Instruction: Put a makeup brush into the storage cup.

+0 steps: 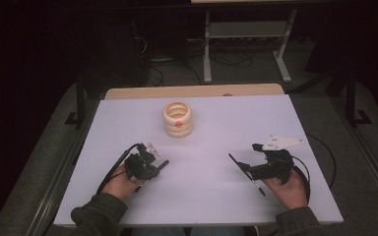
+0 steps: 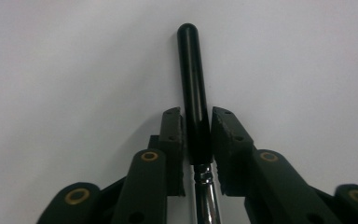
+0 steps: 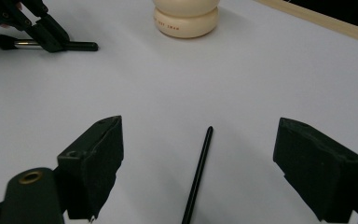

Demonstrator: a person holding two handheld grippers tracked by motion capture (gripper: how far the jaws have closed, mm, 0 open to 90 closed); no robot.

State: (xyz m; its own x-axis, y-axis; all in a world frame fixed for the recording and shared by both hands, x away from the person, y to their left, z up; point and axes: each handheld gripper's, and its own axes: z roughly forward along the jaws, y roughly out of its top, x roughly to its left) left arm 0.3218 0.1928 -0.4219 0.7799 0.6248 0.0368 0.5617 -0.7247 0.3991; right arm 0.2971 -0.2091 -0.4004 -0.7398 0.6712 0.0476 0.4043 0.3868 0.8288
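On the white tabletop (image 1: 202, 187), the person's left hand (image 1: 120, 184) is holding the left gripper (image 1: 150, 164) at the near left. Its jaws are clamping a brush (image 2: 193, 88) by the black handle; in the left gripper view the handle's rounded tip is projecting beyond the jaws, and a shiny metal ferrule (image 2: 207, 196) is showing below them. In the right gripper view the same brush (image 3: 74, 45) is lying level just above the tabletop, with dark bristles (image 3: 2, 42) at one end and the handle tip at the other, pinched between the left gripper's (image 3: 44, 30) jaws.

Toward the far middle, a cream ridged jar (image 1: 178, 119) is standing upright, open at the top, with an orange spot on its near side. It is standing well apart from both grippers. In the right gripper view the jar's (image 3: 185, 18) base is carrying small red lettering, too small to read.

At the near right, the right hand (image 1: 290, 189) is holding the right gripper (image 1: 243, 167), with its grey plate (image 1: 281, 142) on top. Its jaws are standing wide apart, gripping nothing. A thin black stick (image 3: 196, 175) is lying flat on the tabletop between them, touching neither jaw; in the high view the stick (image 1: 246, 174) is slanting beneath the gripper's front.
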